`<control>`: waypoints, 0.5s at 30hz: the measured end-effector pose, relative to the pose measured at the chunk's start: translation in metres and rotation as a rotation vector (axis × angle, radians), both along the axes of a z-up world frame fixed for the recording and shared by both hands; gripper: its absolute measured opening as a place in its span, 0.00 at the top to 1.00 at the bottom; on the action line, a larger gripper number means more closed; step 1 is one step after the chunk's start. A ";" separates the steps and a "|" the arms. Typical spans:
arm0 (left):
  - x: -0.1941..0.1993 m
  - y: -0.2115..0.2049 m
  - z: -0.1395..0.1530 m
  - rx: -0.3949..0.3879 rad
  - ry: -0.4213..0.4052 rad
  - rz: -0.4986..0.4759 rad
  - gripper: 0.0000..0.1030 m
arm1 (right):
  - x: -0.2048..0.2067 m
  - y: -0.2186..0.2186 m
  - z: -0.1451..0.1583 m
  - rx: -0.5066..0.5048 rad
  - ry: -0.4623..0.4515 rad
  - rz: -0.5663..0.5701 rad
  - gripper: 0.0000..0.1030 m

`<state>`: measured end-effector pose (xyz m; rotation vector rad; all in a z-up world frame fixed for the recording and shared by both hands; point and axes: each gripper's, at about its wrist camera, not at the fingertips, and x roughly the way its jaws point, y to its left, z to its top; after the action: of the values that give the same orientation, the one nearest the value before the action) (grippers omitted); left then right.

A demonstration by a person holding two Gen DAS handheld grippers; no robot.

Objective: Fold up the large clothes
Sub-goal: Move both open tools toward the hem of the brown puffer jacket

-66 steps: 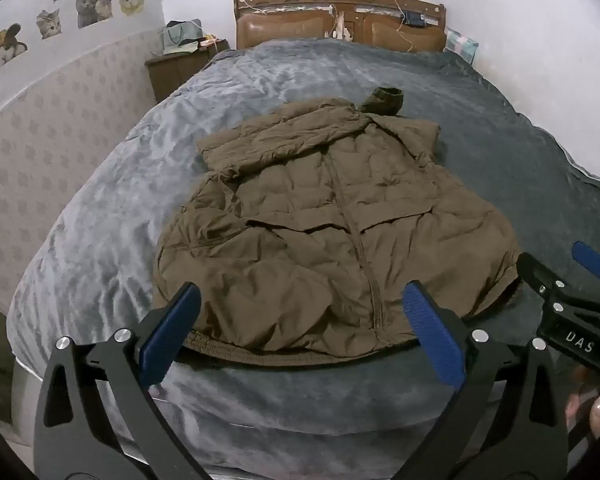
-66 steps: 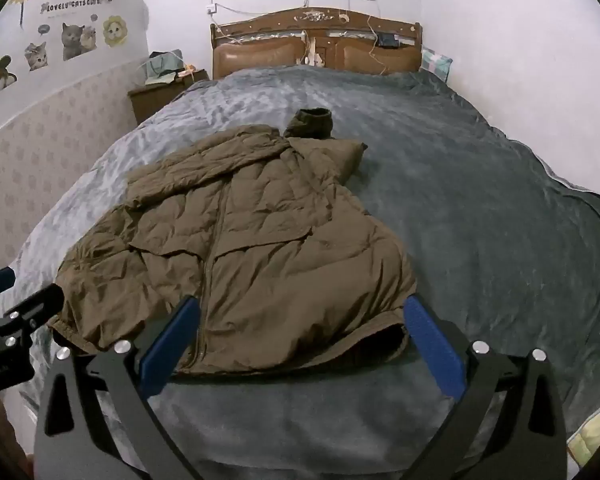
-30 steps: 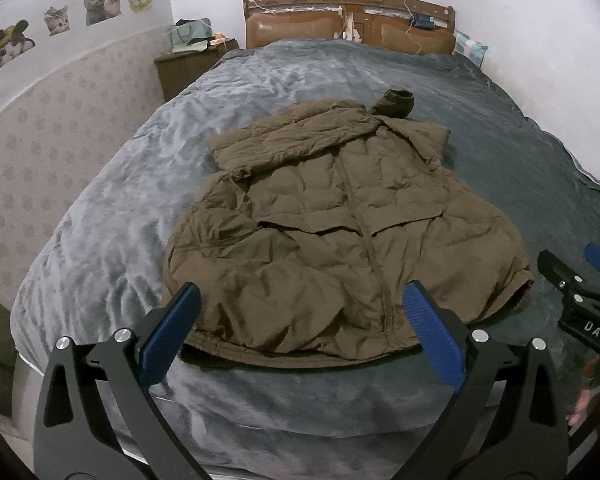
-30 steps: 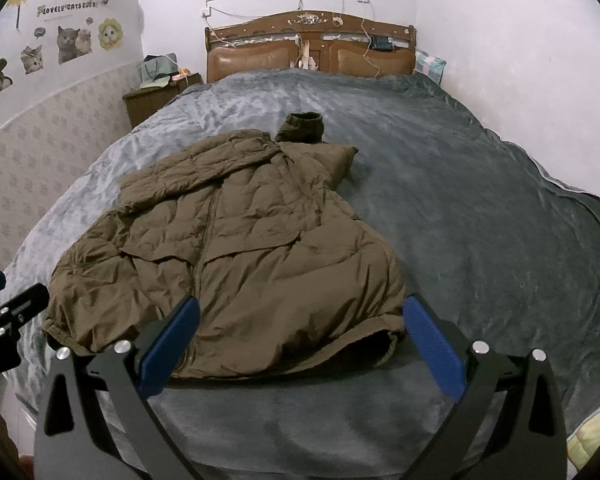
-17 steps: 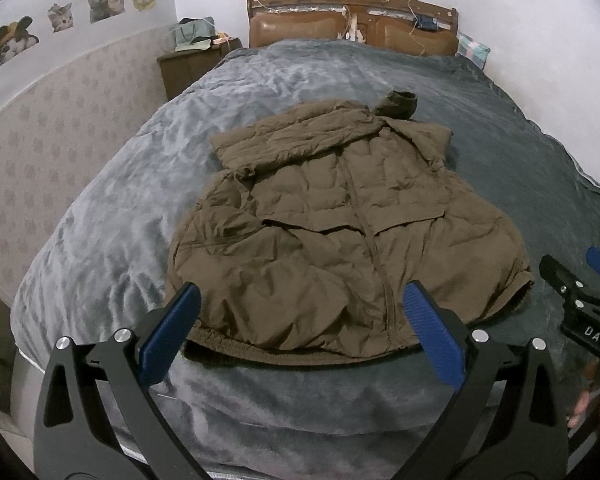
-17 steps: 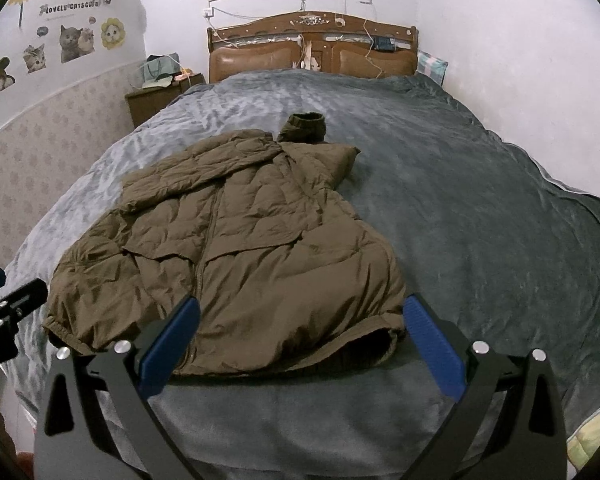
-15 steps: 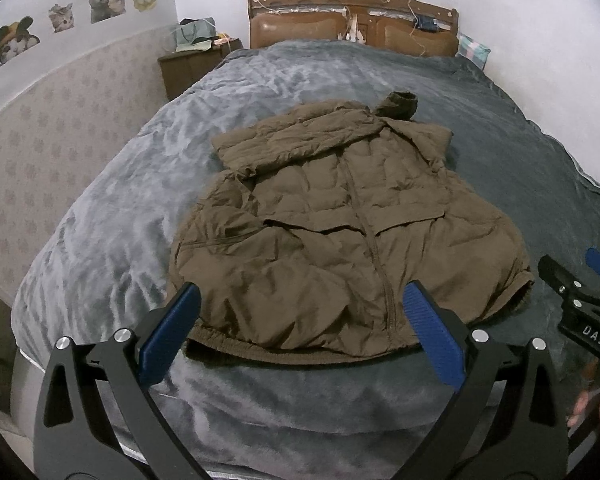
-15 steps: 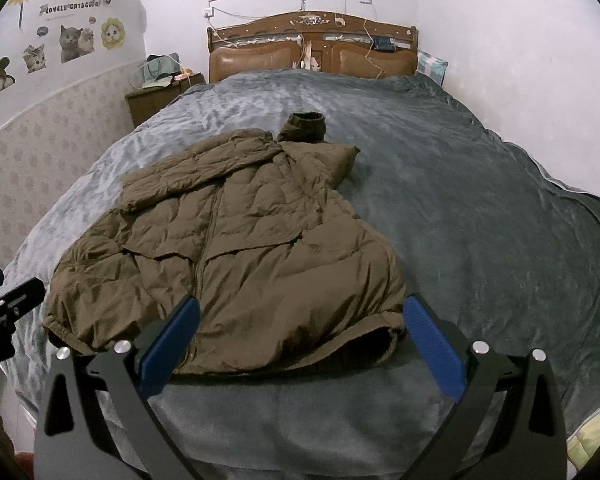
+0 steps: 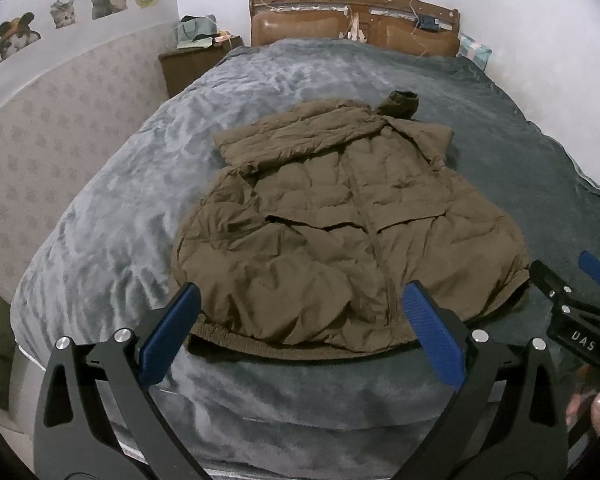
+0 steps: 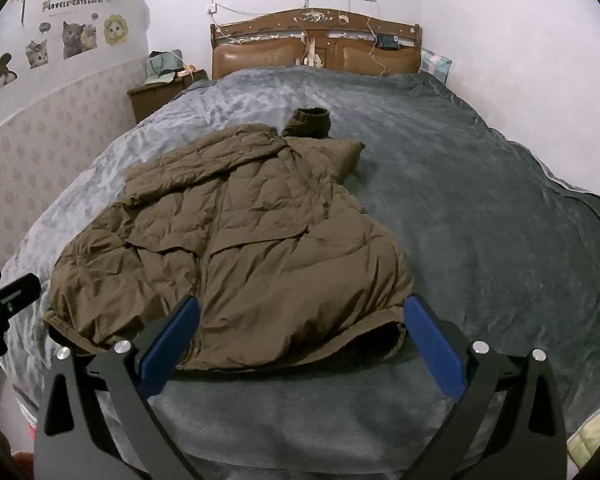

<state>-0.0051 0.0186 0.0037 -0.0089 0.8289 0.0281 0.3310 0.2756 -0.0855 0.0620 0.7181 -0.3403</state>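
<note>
A large olive-brown puffer jacket (image 9: 340, 232) lies front-up on the grey blanket of a bed (image 9: 120, 208), hem toward me, collar toward the headboard, both sleeves folded across the chest. It also shows in the right wrist view (image 10: 236, 248). My left gripper (image 9: 300, 332) is open and empty, just short of the hem's left half. My right gripper (image 10: 300, 336) is open and empty, just short of the hem's right half. The right gripper shows at the right edge of the left wrist view (image 9: 572, 304).
A wooden headboard (image 10: 316, 48) stands at the far end. A wooden nightstand (image 9: 192, 64) with clutter stands at the far left, by a wall with cat stickers. A white wall runs along the bed's right side. The bed's near edge (image 9: 260, 440) lies below my grippers.
Both grippers have crept slightly forward toward the jacket's hem. The jacket has not moved.
</note>
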 end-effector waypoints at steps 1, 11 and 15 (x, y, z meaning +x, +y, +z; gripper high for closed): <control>0.000 0.000 -0.001 -0.001 0.000 -0.002 0.03 | 0.001 0.001 0.000 -0.003 0.000 0.001 0.01; 0.002 0.009 -0.004 -0.025 -0.008 -0.015 0.03 | 0.007 0.002 0.010 -0.033 -0.002 -0.021 0.01; 0.005 0.013 -0.006 -0.009 -0.008 -0.002 0.03 | 0.013 -0.001 0.016 -0.039 -0.006 -0.028 0.01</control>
<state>-0.0004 0.0313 -0.0020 -0.0162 0.8213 0.0222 0.3439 0.2743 -0.0697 0.0361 0.7046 -0.3807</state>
